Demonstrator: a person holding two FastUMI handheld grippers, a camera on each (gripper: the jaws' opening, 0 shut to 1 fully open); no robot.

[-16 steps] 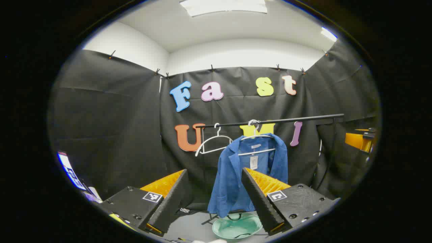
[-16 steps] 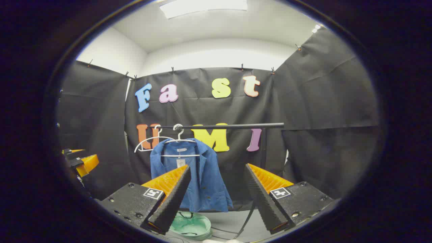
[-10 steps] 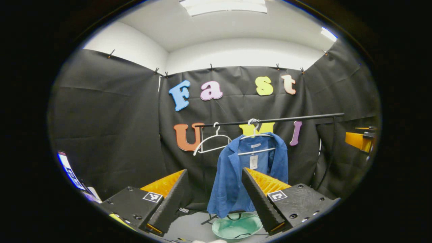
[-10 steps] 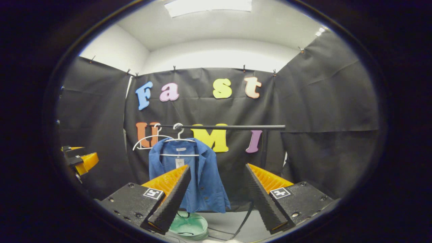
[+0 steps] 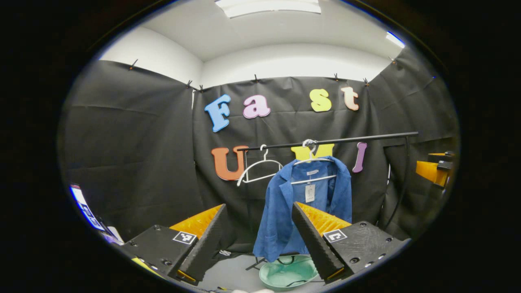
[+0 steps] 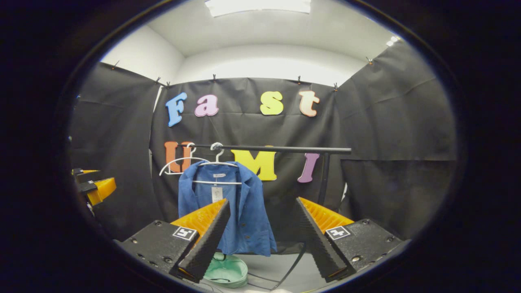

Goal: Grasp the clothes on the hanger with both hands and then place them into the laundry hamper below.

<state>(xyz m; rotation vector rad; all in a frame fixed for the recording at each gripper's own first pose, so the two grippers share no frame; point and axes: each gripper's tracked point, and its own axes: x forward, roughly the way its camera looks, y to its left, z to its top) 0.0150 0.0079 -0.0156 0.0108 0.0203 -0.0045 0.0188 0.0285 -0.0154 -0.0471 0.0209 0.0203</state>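
Note:
A blue jacket (image 5: 285, 215) (image 6: 248, 215) hangs on a white hanger (image 5: 311, 160) (image 6: 217, 162) from a black rail (image 5: 358, 139) (image 6: 285, 149). Below it on the floor sits a pale green hamper (image 5: 285, 276) (image 6: 228, 272). My left gripper (image 5: 256, 240) is open and well short of the jacket, nothing between its fingers. My right gripper (image 6: 262, 240) is open too, also short of the jacket, which hangs to its left. In the left gripper view the right gripper (image 5: 433, 171) shows at the far right; in the right gripper view the left gripper (image 6: 95, 189) shows at the far left.
A second, bare white hanger (image 5: 258, 171) (image 6: 179, 165) hangs on the rail left of the jacket. The rail's upright post (image 6: 324, 177) stands on the right. Black cables (image 6: 293, 268) lie on the grey floor near the hamper.
Both views have tilted slightly down: the rail and jacket sit a little higher in frame. The jacket and both open grippers are otherwise as before.

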